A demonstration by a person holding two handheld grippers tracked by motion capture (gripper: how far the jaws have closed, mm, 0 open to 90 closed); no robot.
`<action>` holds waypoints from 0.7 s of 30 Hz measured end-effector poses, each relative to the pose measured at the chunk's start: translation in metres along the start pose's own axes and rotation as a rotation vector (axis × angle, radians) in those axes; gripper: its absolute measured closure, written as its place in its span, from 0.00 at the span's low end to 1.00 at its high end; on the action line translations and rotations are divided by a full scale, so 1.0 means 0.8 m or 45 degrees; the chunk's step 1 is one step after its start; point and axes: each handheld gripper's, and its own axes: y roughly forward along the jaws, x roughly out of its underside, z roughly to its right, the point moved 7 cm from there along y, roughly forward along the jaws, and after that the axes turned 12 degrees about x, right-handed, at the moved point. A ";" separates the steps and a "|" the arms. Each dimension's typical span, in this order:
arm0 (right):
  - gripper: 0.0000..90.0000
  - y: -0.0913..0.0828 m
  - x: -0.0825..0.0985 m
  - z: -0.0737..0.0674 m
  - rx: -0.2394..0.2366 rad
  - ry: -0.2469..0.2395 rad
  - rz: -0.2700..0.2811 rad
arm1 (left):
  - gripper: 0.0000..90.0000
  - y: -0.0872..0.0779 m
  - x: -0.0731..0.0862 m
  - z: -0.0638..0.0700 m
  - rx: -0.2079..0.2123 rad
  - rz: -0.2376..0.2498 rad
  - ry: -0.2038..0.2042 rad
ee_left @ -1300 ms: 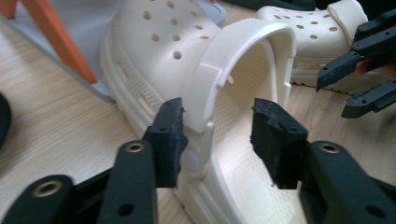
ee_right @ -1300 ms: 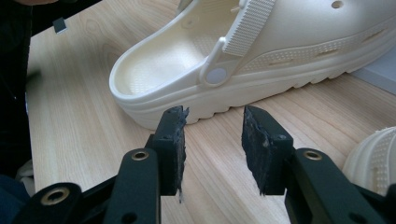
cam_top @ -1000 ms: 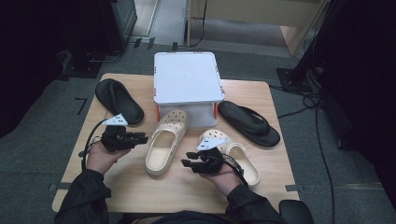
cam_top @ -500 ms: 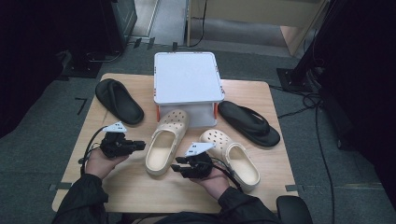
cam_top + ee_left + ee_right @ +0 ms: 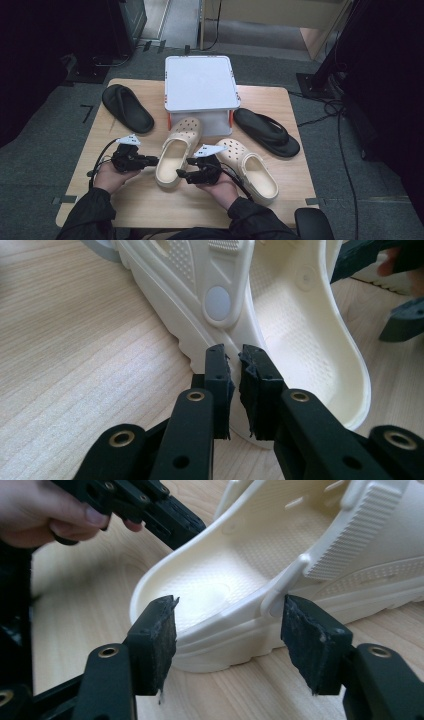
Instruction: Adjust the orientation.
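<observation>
Wooden desk (image 5: 150, 210), with footwear laid in a rough arc around a white lidded box (image 5: 200, 82) at the far middle. Black flip-flop (image 5: 127, 107) far left and a second black flip-flop (image 5: 267, 131) to the right of the box, both flat, soles down, well apart from the hands. Likely set out as pairs waiting to be sorted or boxed.

Two cream clogs sit nearer the person. The right clog (image 5: 247, 165) lies just beside the right hand, untouched, toe toward the box. The left clog (image 5: 177, 152), the one being worked, rests sole down at desk centre, between the two hands. Long axis runs from the near edge up toward the box, leaning slightly right; perforated toe points at the box, open heel toward the person.

Left gripper (image 5: 150, 161) comes in level from the left; its jaws are pinched tight on the clog's side wall just behind the strap rivet (image 5: 218, 300), seen clearly in the left gripper view. Judged a steadying hold so the shoe will not slide.

Right gripper (image 5: 184, 175) sits at the heel from the other side. Its jaws have just been opening and now stand wide, straddling the heel rim and folded strap (image 5: 280, 587) without pressing: probably lining up a second grasp.
</observation>
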 end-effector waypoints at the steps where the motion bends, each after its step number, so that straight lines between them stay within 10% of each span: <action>1: 0.44 0.001 0.000 0.000 0.007 -0.004 -0.005 | 0.93 0.000 0.000 0.000 0.001 0.001 -0.002; 21: 0.46 -0.010 -0.005 0.034 0.097 0.008 -0.027 | 0.90 0.031 -0.018 0.010 0.060 -0.006 -0.006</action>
